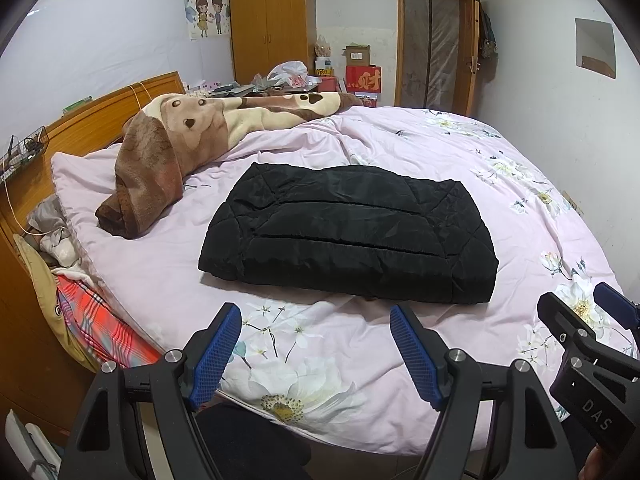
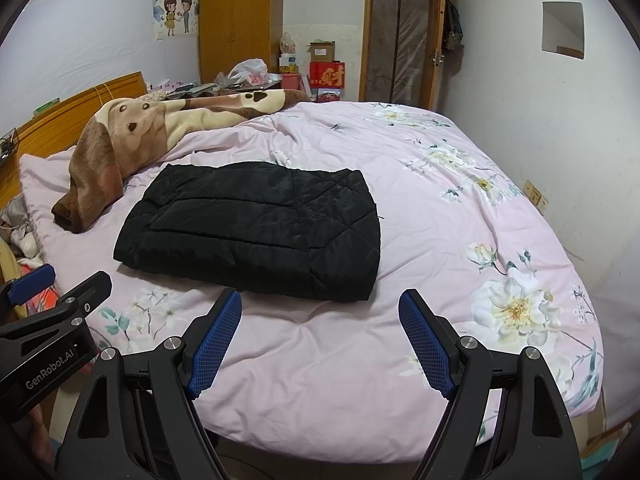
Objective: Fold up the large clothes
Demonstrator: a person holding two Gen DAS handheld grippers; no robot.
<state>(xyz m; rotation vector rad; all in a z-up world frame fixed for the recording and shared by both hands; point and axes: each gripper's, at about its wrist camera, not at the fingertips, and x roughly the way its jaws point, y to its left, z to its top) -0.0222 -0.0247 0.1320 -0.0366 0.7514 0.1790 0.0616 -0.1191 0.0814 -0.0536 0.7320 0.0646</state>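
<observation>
Garment: a black quilted padded jacket is lying folded into a flat rectangle near the middle of the bed.
Bedding: a pink floral duvet is lying under it; a brown-and-cream plush blanket is bunching at the far left.
Left gripper: hovering near the bed's near edge, blue pads spread wide, holding nothing.
Right gripper: hovering beside it, likewise gaping wide and holding nothing.

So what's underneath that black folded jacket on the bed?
The black jacket lies on the pink floral duvet, which shows all around it. Its own folded-under layers, and anything beneath them, are covered. Both grippers hang open, short of it.
</observation>
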